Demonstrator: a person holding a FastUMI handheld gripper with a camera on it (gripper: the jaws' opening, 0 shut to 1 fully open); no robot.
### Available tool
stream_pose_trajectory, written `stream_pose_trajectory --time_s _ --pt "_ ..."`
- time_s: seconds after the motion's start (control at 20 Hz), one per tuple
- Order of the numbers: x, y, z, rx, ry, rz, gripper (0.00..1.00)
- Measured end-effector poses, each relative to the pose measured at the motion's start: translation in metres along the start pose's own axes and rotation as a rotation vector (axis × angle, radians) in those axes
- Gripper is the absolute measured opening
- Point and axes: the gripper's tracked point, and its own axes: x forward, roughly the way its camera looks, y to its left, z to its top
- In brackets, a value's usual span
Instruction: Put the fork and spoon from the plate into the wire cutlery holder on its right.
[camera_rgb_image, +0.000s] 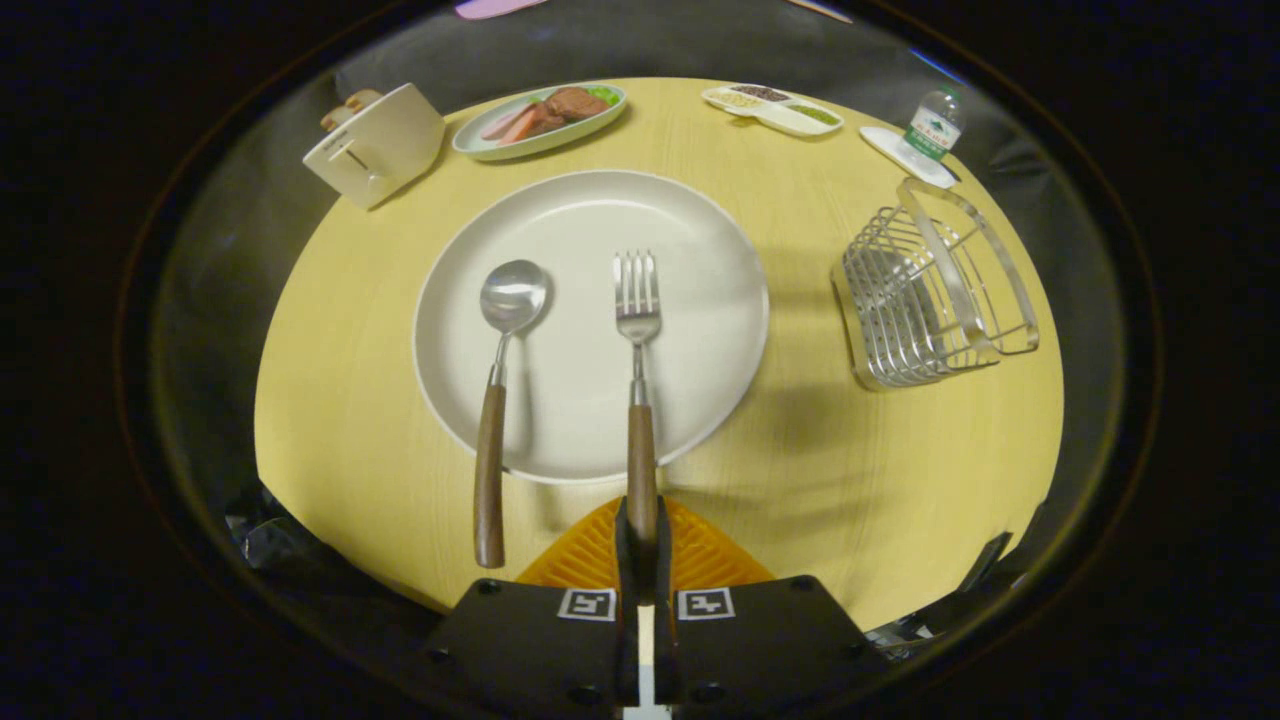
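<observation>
The gripper pinches the wooden handle end of the fork between its nearly closed fingers, the fork reaching ahead onto the plate, the spoon lying just left, and the wire cutlery holder standing farther right.

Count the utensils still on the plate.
2. The spoon lies on the plate's left half, handle overhanging the rim. The fork lies right of it, its handle end pinched in the gripper. The wire holder looks empty.
</observation>
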Motion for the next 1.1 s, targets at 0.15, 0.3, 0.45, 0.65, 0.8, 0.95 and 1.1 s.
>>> stream_pose_trajectory --time_s 0.15,0.3,0.45,0.65,0.8,0.95,1.1 --pt "-0.008 0.007 0.006 0.031 -0.012 0.039 0.08" --pt "-0.02 0.009 0.01 0.071 -0.023 0.068 0.08" --pt "-0.037 0.007 0.015 0.093 -0.036 0.089 0.08" --pt "-0.072 -0.005 0.026 0.112 -0.07 0.103 0.08" --pt "-0.101 -0.026 0.038 0.144 -0.095 0.094 0.08" --pt "-0.123 -0.063 0.051 0.164 -0.125 0.037 0.08" --pt "-0.129 -0.101 0.05 0.166 -0.105 -0.035 0.08"
